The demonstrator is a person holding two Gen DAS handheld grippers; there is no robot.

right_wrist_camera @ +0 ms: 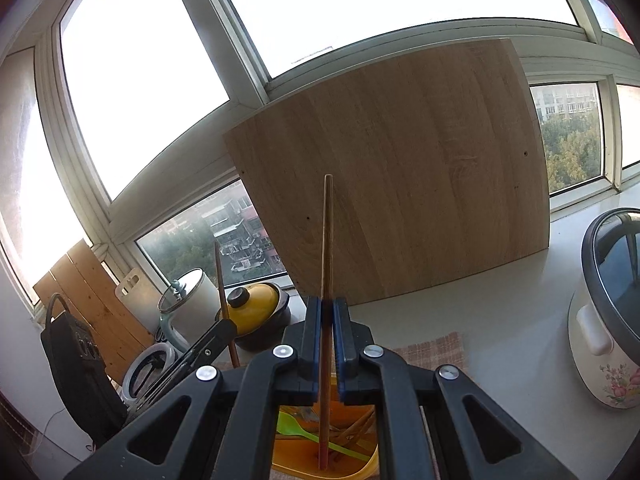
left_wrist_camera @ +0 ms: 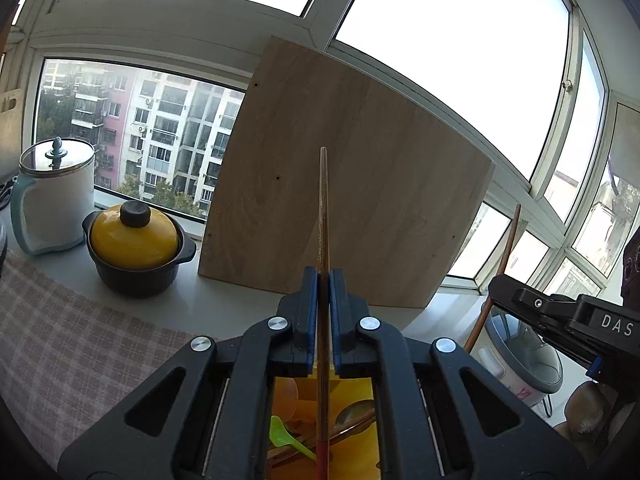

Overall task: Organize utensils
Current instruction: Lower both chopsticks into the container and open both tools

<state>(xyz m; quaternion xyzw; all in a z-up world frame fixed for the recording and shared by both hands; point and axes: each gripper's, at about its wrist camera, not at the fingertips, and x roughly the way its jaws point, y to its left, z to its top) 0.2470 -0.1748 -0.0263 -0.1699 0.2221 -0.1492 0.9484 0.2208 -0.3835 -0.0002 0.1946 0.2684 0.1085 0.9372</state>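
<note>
We found the left gripper (left_wrist_camera: 323,280) clamped on a slender brown wooden chopstick (left_wrist_camera: 323,216), and the right gripper (right_wrist_camera: 328,308) clamped likewise on a second wooden chopstick (right_wrist_camera: 327,240). Both sticks stood upright, held above a yellow-orange tray (right_wrist_camera: 296,456). In that tray lay a lime-green plastic spoon (right_wrist_camera: 290,426), a metal spoon (left_wrist_camera: 354,410) and further wooden sticks, unsorted. We judged the work partly advanced: two pieces lifted, none seen placed, several remaining.

My chopstick (left_wrist_camera: 323,216): matt wood | board (left_wrist_camera: 360,184): smooth pale wood | pot lid (left_wrist_camera: 134,236): glossy yellow enamel
</note>
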